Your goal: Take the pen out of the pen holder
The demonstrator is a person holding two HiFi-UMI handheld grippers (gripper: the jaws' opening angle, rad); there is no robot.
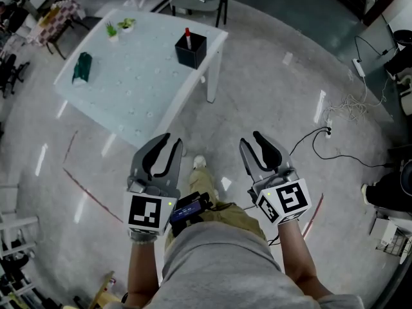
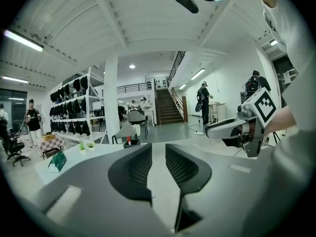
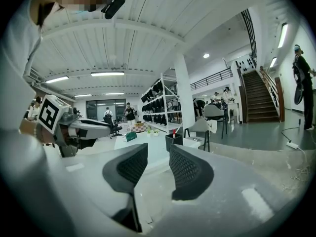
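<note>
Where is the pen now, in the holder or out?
In. The red-capped pen stands inside the black pen holder near a corner of the white table, its red top poking above the rim.

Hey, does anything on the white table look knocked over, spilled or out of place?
Nothing stands out. The black pen holder stands upright near a corner of the table with the red pen standing in it. The two small plants are upright, and the green item rests on the tabletop. No spill shows.
</note>
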